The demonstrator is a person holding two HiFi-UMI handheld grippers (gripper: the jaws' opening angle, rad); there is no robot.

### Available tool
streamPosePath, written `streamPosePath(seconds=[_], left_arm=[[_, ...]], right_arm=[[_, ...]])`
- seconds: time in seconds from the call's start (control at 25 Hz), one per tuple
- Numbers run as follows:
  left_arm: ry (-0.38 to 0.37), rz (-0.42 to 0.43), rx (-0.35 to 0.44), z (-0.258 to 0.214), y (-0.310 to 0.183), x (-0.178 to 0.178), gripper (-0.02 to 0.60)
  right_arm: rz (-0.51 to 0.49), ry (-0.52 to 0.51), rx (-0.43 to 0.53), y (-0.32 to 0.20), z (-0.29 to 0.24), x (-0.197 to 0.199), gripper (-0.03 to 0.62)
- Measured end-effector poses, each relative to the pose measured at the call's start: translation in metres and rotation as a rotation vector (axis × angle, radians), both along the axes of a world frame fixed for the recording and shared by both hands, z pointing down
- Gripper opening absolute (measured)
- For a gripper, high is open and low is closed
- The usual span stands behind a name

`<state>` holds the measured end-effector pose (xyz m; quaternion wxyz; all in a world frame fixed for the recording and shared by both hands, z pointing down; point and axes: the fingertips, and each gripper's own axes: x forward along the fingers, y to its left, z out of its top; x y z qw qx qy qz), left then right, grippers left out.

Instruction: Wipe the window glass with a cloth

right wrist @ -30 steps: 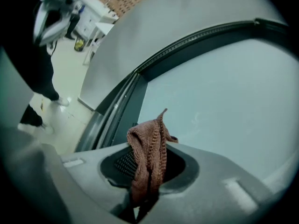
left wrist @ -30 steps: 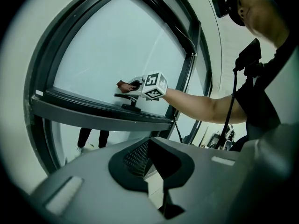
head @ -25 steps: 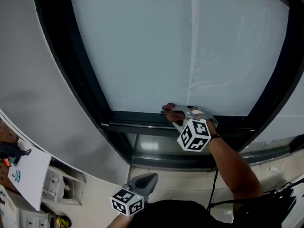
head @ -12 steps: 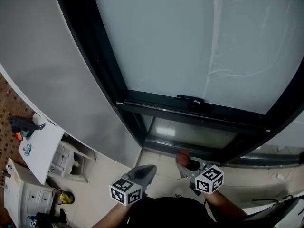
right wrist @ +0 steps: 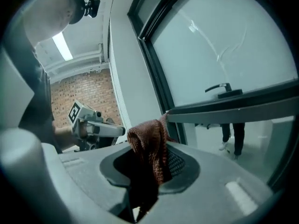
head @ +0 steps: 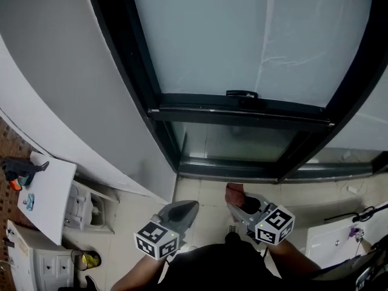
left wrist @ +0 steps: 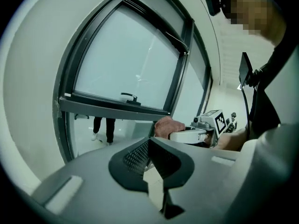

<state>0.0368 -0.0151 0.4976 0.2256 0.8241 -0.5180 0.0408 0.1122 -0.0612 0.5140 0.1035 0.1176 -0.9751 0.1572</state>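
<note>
This is looking like a workshop-type room: a brick wall is showing far back, a tube light is glowing overhead, and a white bench at left is carrying small items near the dark-framed window.

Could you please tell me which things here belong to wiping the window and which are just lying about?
For the job:
- window glass
- cloth
- right gripper, shut on the cloth

Just lying about:
- left gripper, shut and empty
- white board, lower left
- small tools on it
- cable, lower right
</note>
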Motion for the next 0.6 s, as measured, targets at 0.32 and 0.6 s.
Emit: streamPosePath(seconds=[0.32,0.6], left_arm=[[0.041,0.114,-0.032,0.029,0.079,-0.021,0.017],[0.084,0.250,-0.002,0.019,0.117,0.024,0.017]], right_arm=[[0.232,-0.033,-0.050,0.112,0.004,0.012,0.078],[0.321,0.055,-0.074,0.181,0.016,0.054,0.078]])
